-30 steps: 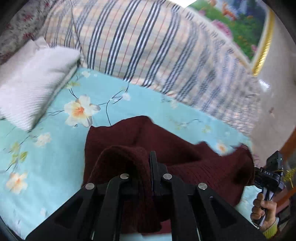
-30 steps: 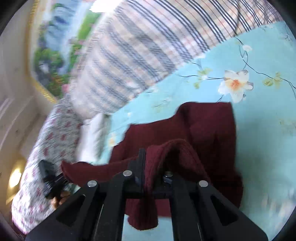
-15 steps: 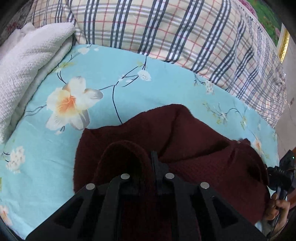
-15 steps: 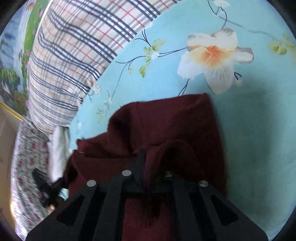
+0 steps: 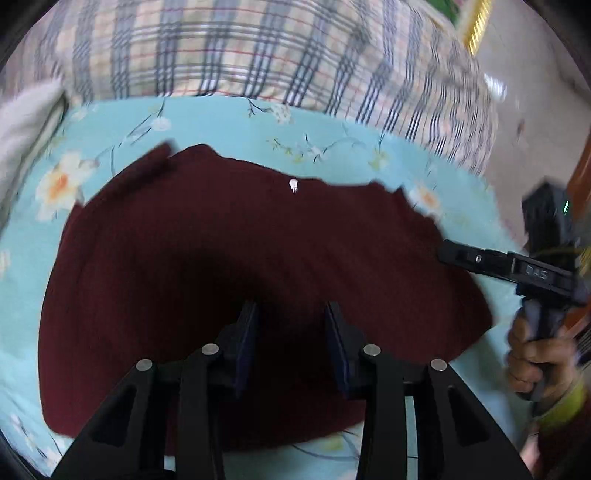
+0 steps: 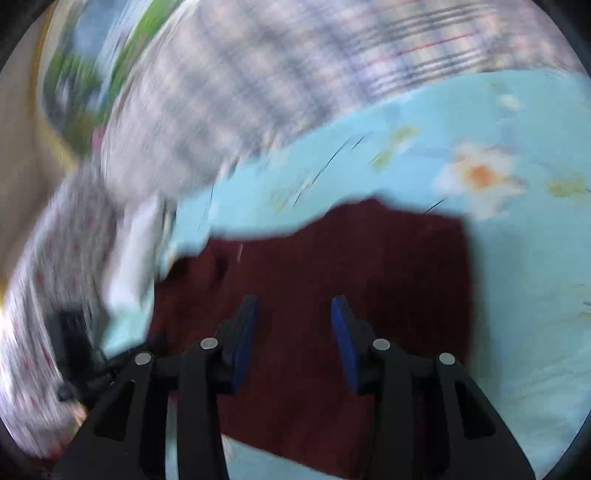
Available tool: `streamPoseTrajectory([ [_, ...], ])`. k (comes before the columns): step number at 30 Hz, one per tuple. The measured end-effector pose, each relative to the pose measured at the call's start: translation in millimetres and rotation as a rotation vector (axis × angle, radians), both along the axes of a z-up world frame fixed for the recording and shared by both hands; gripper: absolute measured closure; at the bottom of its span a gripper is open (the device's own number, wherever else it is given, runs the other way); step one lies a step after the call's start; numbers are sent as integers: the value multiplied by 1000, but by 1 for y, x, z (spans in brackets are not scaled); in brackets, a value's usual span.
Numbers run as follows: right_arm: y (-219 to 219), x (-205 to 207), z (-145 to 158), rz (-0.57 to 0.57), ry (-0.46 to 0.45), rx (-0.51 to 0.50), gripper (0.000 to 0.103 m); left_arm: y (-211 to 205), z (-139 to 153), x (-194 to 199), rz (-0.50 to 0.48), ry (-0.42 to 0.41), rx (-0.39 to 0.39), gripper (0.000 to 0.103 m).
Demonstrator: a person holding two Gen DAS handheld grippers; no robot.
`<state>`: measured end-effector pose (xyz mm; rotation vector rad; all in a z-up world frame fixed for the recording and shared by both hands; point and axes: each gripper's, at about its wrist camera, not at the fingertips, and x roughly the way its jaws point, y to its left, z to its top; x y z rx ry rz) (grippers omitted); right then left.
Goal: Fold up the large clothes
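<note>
A dark red knitted garment [image 5: 229,266] lies flat and folded on the light blue flowered bedsheet [image 5: 229,122]. A small white tag [image 5: 293,184] shows near its far edge. My left gripper [image 5: 290,314] is open and empty just above the garment's near part. My right gripper [image 6: 293,310] is open and empty over the same garment [image 6: 332,266]. In the left wrist view the right gripper [image 5: 448,251] reaches over the garment's right edge, held by a hand [image 5: 535,362]. The right wrist view is blurred.
A plaid blanket [image 5: 258,55] is heaped along the far side of the bed. A white pillow [image 5: 22,122] lies at the left. A picture with a gold frame [image 5: 476,22] hangs on the wall behind.
Both grippers were shut on folds of the garment and carried it forward. They have let go and opened, and the garment now lies flat on the sheet.
</note>
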<state>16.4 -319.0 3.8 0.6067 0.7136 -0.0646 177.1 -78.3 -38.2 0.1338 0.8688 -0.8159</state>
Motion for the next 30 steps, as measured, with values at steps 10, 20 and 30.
streamPoseTrajectory([
  [10,-50,51,-56,-105,127,-3,80,27,-19,109,141,93,-15,102],
  [20,-71,-3,-29,-267,71,109,74,78,-1,80,337,131,4,84],
  [30,-7,-41,-11,-192,13,142,68,132,4,7,406,175,-17,50],
])
